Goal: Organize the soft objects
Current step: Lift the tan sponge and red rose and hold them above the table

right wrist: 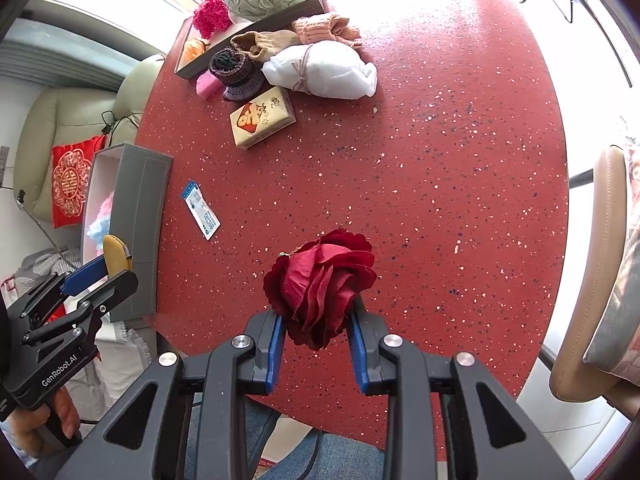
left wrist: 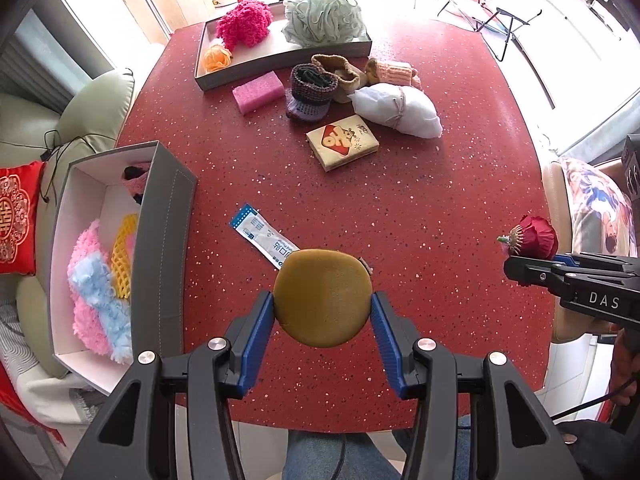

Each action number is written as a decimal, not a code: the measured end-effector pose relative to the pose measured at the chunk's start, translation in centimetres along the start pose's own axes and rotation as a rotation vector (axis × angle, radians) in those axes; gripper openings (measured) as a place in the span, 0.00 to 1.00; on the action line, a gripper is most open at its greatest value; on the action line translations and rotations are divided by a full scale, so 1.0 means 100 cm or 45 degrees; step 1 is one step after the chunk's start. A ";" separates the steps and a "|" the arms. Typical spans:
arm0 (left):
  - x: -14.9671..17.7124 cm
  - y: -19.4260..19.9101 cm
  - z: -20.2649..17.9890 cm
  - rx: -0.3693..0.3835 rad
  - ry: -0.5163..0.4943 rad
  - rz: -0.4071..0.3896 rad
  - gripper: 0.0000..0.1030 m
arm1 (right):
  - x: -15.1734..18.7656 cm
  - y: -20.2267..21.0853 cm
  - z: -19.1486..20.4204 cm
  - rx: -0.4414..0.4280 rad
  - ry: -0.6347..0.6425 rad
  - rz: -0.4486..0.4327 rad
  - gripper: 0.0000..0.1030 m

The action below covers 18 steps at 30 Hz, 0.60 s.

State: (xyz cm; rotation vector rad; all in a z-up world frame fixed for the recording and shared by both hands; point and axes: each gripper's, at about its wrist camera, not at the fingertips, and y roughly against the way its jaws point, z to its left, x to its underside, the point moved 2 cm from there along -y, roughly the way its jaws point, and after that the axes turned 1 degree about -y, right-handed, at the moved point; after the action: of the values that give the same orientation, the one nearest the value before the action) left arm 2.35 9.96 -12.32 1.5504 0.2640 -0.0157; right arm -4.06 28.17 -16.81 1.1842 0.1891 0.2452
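Note:
My left gripper [left wrist: 322, 300] is shut on a round mustard-brown puff [left wrist: 322, 298] and holds it above the red table's near edge; it also shows in the right wrist view [right wrist: 116, 258]. My right gripper [right wrist: 316, 320] is shut on a dark red fabric rose [right wrist: 322, 286], also seen in the left wrist view [left wrist: 536, 238]. A grey box [left wrist: 168, 236] at the left holds pink, blue and yellow soft items. A grey tray [left wrist: 280, 60] at the back holds a pink pompom [left wrist: 245, 22], a green bath pouf [left wrist: 325, 16] and an orange puff [left wrist: 217, 58].
On the red table [left wrist: 400, 208] lie a blue-white sachet [left wrist: 262, 236], a tissue pack [left wrist: 343, 142], a white tied bundle [left wrist: 396, 109], a pink sponge [left wrist: 258, 91] and knitted pouches [left wrist: 312, 88]. Sofas stand at left and right.

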 end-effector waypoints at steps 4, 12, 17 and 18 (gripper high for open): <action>0.001 0.001 0.003 -0.005 0.010 -0.002 0.49 | -0.001 -0.001 0.002 -0.003 0.008 0.004 0.31; 0.005 0.003 0.010 -0.016 0.033 -0.003 0.49 | -0.003 -0.004 0.009 -0.007 0.034 0.010 0.31; 0.008 0.004 0.016 -0.022 0.054 -0.005 0.49 | -0.003 -0.007 0.013 -0.006 0.046 0.021 0.31; 0.009 0.004 0.017 -0.023 0.057 -0.006 0.49 | -0.003 -0.007 0.014 -0.006 0.048 0.023 0.31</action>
State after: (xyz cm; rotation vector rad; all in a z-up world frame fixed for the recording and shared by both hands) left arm 3.55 8.38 -12.05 1.5334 0.3023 0.0181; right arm -3.87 26.56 -16.97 1.1776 0.2111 0.2839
